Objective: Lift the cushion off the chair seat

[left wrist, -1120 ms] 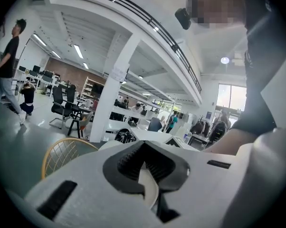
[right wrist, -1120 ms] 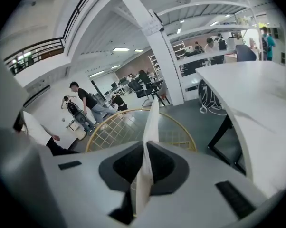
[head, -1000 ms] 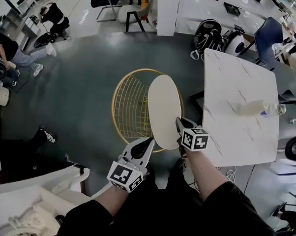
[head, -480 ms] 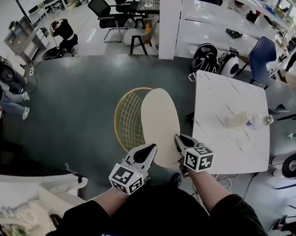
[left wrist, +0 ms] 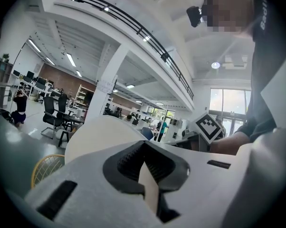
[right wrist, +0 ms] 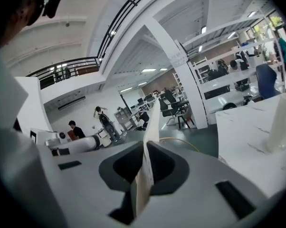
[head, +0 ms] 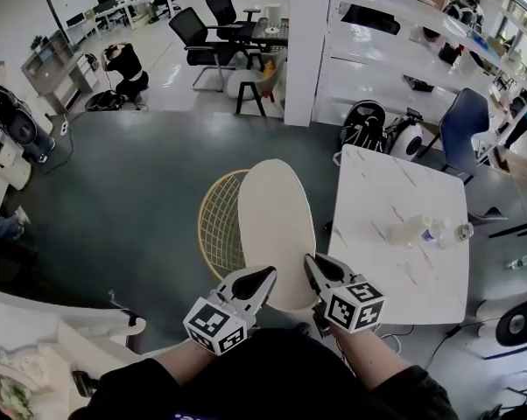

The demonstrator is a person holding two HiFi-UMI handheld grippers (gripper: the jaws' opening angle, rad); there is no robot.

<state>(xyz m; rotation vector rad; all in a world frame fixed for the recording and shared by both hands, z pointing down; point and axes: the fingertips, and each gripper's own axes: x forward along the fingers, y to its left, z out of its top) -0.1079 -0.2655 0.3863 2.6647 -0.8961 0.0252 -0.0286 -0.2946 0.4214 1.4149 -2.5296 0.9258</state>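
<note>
Cushion (head: 277,226) raised higher above wire chair (head: 216,226), left hand-held gripper (head: 265,276) and right hand-held gripper (head: 311,262) clamped on its edge.

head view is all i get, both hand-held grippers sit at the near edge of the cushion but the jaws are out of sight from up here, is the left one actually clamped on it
Observer: Yes. The left gripper view shows the left hand-held gripper with its jaws closed on the rim of the cushion. A thin cream strip is pinched between them.
Operator: ok and the right one, gripping or just resting against it
Observer: Gripping. In the right gripper view the right hand-held gripper is shut on the cushion's rim. The cushion is seen edge-on there, rising as a narrow cream blade straight out from between the jaws.
</note>
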